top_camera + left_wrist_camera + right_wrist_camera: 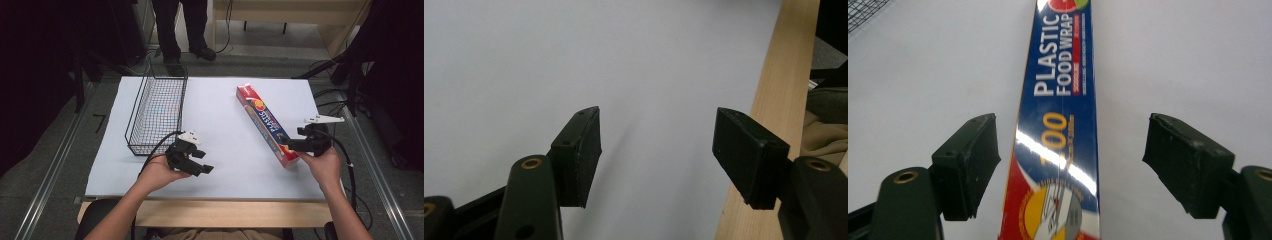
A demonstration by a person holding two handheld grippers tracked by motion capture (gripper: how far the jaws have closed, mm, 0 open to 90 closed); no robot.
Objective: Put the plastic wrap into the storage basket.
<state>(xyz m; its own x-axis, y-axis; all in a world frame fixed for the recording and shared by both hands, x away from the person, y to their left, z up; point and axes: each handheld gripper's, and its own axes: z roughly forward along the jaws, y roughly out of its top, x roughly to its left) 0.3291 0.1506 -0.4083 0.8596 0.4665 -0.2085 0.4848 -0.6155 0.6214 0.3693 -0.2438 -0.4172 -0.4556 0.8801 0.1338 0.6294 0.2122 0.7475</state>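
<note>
Your right hand-held gripper (1070, 165) is spread wide over the near end of the plastic food wrap box (266, 123), at 2 o'clock on the counter (220, 165). Your left hand-held gripper (656, 155) is apart, holding nothing. Squeeze off-center and the long box may tip.

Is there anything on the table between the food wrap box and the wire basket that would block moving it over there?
Nothing visible does. The white table surface between the plastic food wrap box and the wire basket lies bare. The left tool hangs open nearer the person, off that path. The right tool is open astride the box's near end.
</note>
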